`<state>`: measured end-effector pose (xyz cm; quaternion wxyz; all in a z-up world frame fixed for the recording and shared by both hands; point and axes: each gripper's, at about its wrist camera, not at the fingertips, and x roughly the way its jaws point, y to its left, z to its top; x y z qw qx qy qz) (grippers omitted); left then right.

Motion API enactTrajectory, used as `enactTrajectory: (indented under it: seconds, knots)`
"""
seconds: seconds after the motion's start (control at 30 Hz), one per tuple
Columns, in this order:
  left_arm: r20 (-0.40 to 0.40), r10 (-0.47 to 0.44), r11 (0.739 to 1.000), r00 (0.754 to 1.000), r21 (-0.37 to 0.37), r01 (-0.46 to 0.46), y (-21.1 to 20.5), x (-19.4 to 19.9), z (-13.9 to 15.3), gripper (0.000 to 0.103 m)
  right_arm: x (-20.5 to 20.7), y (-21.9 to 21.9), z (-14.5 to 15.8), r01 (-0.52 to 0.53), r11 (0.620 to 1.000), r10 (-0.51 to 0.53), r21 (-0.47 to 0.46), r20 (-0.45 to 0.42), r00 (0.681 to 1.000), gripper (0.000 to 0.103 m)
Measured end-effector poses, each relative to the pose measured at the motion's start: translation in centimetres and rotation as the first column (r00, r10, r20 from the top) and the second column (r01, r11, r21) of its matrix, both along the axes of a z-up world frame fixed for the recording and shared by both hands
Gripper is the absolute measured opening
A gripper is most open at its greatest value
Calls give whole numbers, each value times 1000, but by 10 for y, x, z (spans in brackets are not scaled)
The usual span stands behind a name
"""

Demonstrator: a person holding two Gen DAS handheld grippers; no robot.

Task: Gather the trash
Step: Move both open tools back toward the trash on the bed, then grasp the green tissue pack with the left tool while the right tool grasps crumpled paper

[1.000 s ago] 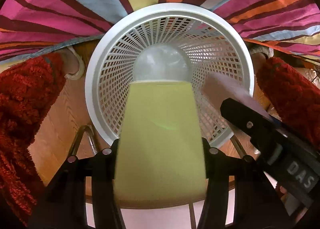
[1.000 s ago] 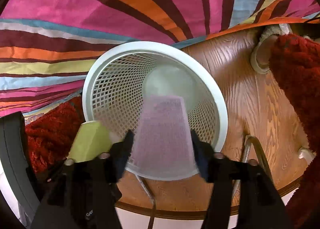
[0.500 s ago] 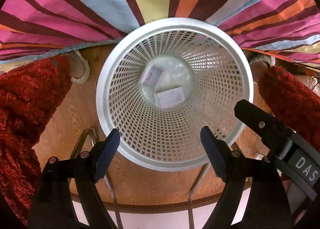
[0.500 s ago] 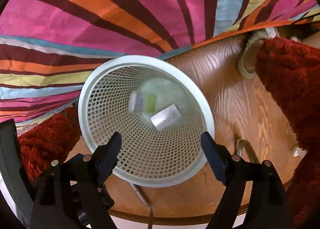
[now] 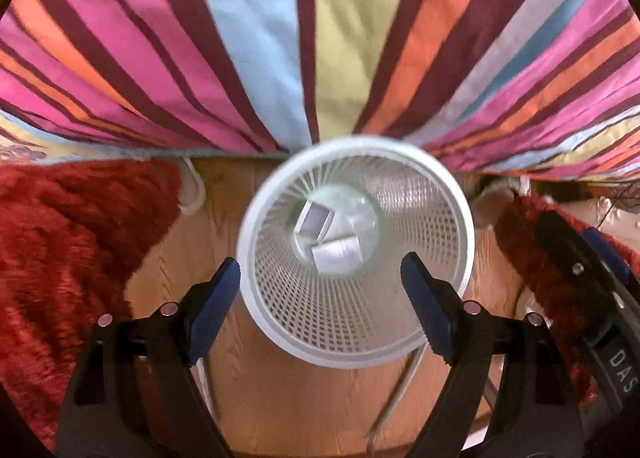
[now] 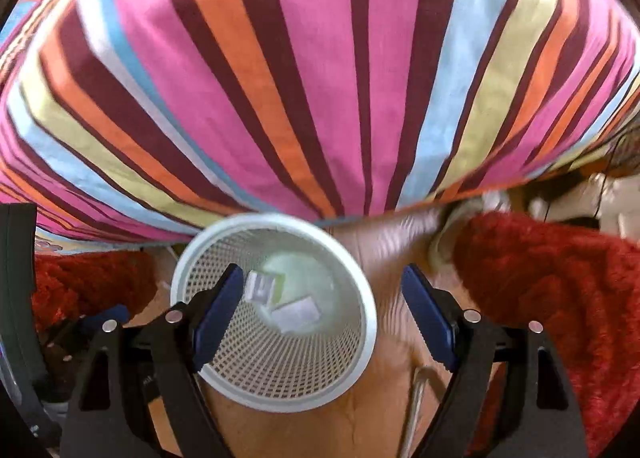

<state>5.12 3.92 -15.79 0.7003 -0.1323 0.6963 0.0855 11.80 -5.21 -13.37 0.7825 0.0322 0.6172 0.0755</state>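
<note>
Below both cameras stood a white mesh bin [image 5: 356, 342] on a wooden floor [image 5: 280, 398], its rim just in front of a striped cloth [image 5: 256, 42] that filled the top of each view.

At the left of the left wrist view lay a red shaggy rug [image 5: 68, 242], with bare wood between it and the bin. The left gripper [image 5: 320, 298] pointed down over the bin with its jaws spread wide and nothing between them; the bin's near rim showed in the gap. At the bottom of the bin lay 2 pieces of trash, side by side: a small box [image 5: 314, 221] tilted on its edge and a pale carton [image 5: 338, 256] lying just right of and below it. Further right, past the bin, more red rug showed, and the dark body of the right gripper [image 5: 592, 298] crossed that corner.

From the right wrist view, the bin [image 6: 280, 394] sat left of centre. The right gripper [image 6: 322, 306] hung above it, jaws also wide apart and empty, the left jaw over the bin's mouth and the right jaw over bare floor. The box [image 6: 264, 287] and carton [image 6: 298, 314] showed inside. Red rug [image 6: 552, 298] lay at the right.
</note>
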Motion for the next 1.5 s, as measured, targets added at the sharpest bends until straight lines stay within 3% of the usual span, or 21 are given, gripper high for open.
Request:
enactTrajectory:
  seconds: [0.2,0.3,0.53,0.63,0.97,1.27,1.5]
  knots:
    - [113,13,1000,994,13,-15,7,-7,38,80,-3,-2,29,-12,1000,14,-18,113,994,77]
    - [203,8,999,979,29,-14,9,-12,64,80,-4,-3,45,-11,1000,13,-17,174,985,77]
    - [456,-88,992,886,116,39,8,-9,129,80,6,-31,93,63,996,-84,69,355,931,77]
    - [499,-109,990,860,132,48,15,2,142,80,18,-42,106,75,993,-106,90,407,907,77]
    - [537,-35,988,843,146,-52,64,70,165,80,74,-76,128,151,965,-229,213,415,881,77]
    - [594,1,982,805,150,-112,99,167,201,80,144,-90,145,156,965,-238,209,457,857,77]
    - [592,-14,981,806,165,-105,111,252,205,80,209,-89,156,121,977,-192,175,479,856,77]
